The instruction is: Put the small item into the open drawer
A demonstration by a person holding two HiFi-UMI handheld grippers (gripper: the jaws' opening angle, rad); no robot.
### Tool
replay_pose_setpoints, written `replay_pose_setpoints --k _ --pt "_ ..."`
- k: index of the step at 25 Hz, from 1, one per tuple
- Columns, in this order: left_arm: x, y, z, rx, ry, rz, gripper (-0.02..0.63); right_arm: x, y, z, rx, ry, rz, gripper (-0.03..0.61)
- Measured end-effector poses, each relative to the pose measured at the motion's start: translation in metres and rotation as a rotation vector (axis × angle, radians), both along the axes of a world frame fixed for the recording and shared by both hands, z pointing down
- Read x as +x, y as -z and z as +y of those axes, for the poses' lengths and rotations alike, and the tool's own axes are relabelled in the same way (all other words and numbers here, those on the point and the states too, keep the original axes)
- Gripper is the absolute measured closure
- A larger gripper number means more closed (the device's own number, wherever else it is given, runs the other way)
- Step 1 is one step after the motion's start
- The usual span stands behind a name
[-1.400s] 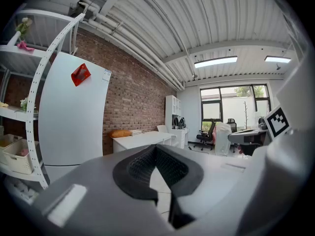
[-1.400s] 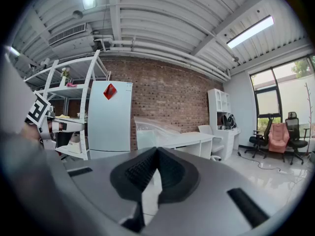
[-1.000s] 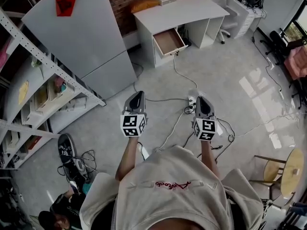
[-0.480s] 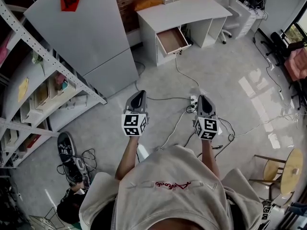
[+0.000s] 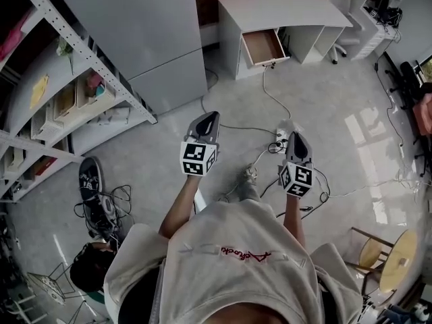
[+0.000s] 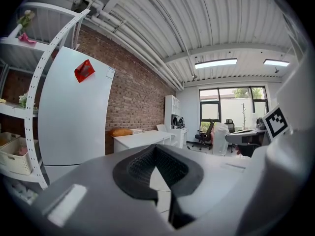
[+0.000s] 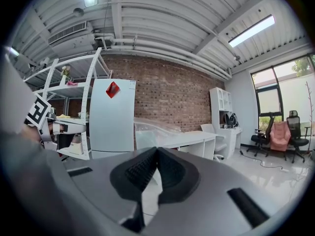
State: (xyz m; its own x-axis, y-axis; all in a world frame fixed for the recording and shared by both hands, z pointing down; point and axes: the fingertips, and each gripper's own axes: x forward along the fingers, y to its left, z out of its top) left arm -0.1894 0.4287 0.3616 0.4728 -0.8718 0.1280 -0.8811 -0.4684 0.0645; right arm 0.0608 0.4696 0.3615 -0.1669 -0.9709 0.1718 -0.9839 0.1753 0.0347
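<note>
Left tongs [image 6: 156, 151] pressed together, empty. Right tongs [image 7: 156, 151] pinch what I judge to be a clear, film-thin small item [image 7: 147, 127], which juts toward the white desk [image 5: 297, 9]. The open drawer [image 5: 263, 46] projects from the desk's front, well ahead of me. I should hold the pinch firm, approach squarely, and release only above the drawer. The red script [image 5: 233, 253] on my shirt is illegible.

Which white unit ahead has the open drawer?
The white desk: its drawer stands pulled out, brown inside; the tall cabinet to its left is shut.
</note>
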Motion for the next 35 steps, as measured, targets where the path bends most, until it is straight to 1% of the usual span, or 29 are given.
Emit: replay_pose_setpoints --k 6,18,29,35 --pt "0.006 -0.008 -0.027 -0.008 0.017 0.002 0.607 0.002 -0.008 -0.033 -0.001 0.028 -0.005 0.566" --pt "0.053 0.011 -0.144 0.013 0.036 -0.032 0.607 0.05 -0.002 -0.157 0.018 0.056 -0.028 0.566" --pt "0.1 0.024 -0.223 0.016 0.074 -0.033 0.607 0.091 0.012 -0.243 0.029 0.112 -0.025 0.566" --pt "0.115 0.025 -0.258 0.022 0.101 -0.033 0.607 0.104 0.01 -0.284 0.029 0.146 -0.028 0.566"
